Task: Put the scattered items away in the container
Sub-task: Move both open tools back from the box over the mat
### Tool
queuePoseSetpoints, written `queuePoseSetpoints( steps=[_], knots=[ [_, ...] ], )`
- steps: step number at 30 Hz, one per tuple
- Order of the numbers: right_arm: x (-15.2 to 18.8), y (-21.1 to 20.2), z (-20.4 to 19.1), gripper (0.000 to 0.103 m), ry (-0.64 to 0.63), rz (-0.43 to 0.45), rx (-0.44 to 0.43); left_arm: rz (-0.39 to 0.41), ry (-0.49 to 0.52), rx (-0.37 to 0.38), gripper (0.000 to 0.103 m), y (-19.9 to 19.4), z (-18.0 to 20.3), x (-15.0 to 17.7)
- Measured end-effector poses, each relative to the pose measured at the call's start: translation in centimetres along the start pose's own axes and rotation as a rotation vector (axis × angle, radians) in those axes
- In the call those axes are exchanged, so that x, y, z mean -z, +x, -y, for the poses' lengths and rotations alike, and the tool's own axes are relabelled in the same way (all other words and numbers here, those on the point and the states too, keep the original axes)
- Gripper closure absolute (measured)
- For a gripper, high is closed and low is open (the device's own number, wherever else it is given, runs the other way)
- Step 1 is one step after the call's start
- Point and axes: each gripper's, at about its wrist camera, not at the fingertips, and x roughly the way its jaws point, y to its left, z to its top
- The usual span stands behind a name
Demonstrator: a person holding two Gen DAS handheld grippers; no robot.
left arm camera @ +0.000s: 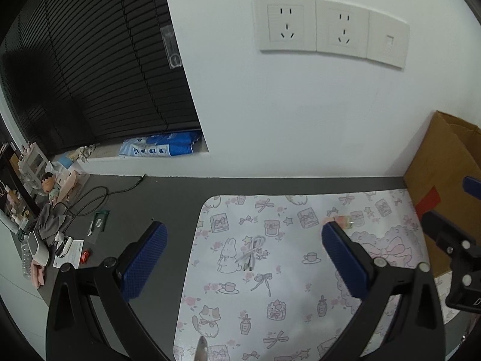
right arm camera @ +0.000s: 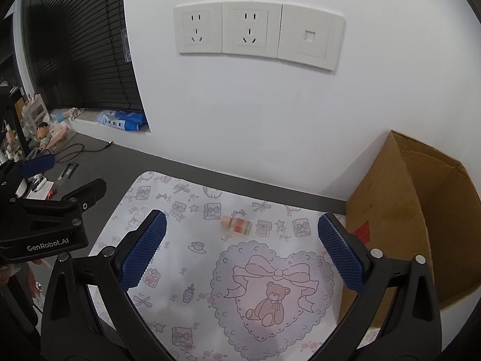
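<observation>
Fingers [left arm camera: 153, 258] of the left gripper [left arm camera: 245, 258] and the right gripper [right arm camera: 242, 251] are spread wide, holding nothing. Small bottle [right arm camera: 236, 225] lies ahead between the right fingers [right arm camera: 341, 252]; white cable [left arm camera: 252, 251] lies between the left; cardboard box [right arm camera: 415, 210] stands right.

A white mat [right arm camera: 192, 273] printed with pink bows and a bear lies beside a brown cardboard box [right arm camera: 421, 210].

A white wall [right arm camera: 240, 105] has three plates: two plug sockets [right arm camera: 222, 28] and a small square port [right arm camera: 309, 36]. Dark blinds [left arm camera: 99, 60] hang at the left. A blue and white bag [left arm camera: 160, 147] lies on the sill. A little doll [left arm camera: 48, 182] sits near a black cord [left arm camera: 90, 201].
</observation>
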Motion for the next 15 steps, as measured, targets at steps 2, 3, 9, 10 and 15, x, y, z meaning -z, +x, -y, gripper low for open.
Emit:
queuePoseSetpoints(
  steps=[2, 3, 9, 10, 15],
  knots=[
    [0.2, 0.8, -0.1, 0.001, 0.0, -0.01, -0.004, -0.006, 0.002, 0.002, 0.0, 1.0, -0.1, 0.3],
    [0.3, 1.2, -0.1, 0.001, -0.001, -0.015, -0.005, -0.011, 0.003, 0.003, 0.0, 1.5, -0.1, 0.5],
    [1.5, 4.9, -0.2, 0.001, -0.002, -0.05, -0.009, -0.059, 0.011, 0.011, 0.0, 5.9, -0.1, 2.0],
    [1.7, 5.6, -0.2, 0.001, -0.001, -0.061, -0.01, -0.075, 0.013, 0.013, 0.0, 7.0, -0.1, 2.4],
    [3.4, 10.5, 0.1, 0.001, 0.0, -0.124, -0.01, -0.121, 0.016, 0.009, 0.0, 11.0, -0.1, 3.9]
  ],
)
